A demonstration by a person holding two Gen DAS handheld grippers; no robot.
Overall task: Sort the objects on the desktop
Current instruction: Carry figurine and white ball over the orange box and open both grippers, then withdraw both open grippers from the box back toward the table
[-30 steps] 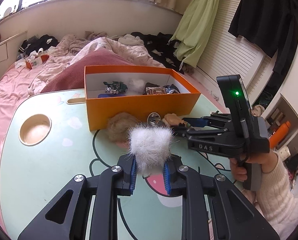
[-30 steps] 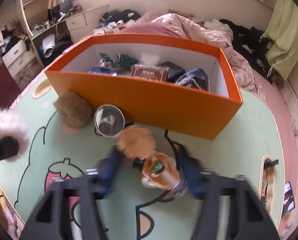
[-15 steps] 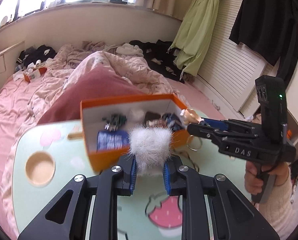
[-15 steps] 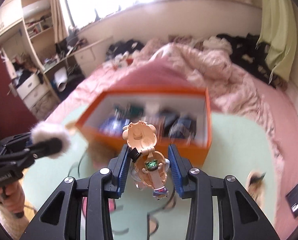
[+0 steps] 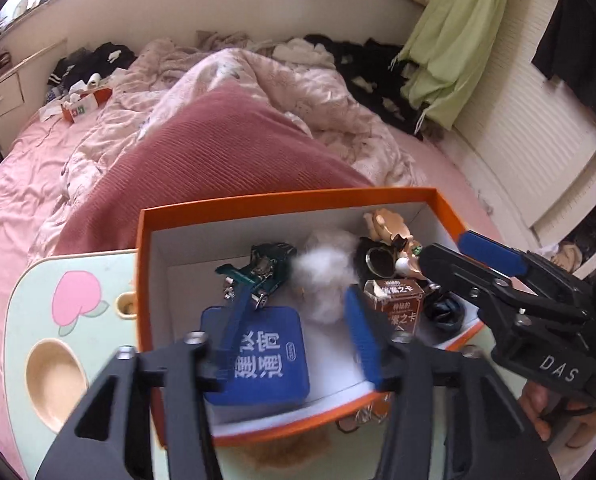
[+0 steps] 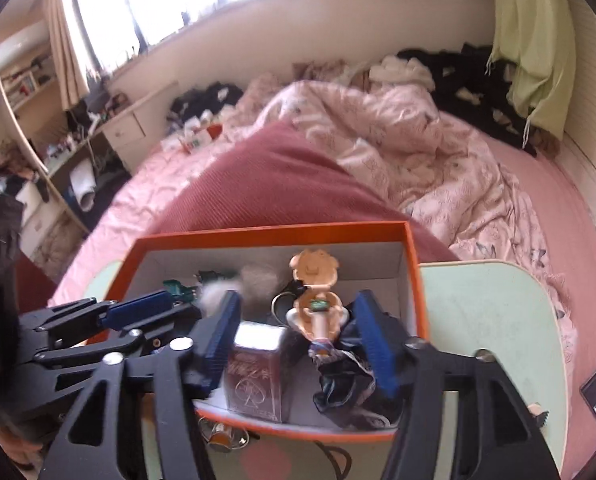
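Both grippers have moved from the table to over the orange box, jaws opening. White pompom and doll keychain sit inside, unclamped. Mint cartoon table stands by a pink bed.

Box: on the table, bed behind.
In box: toy car left, pompom middle, figurine right, card pack in front.
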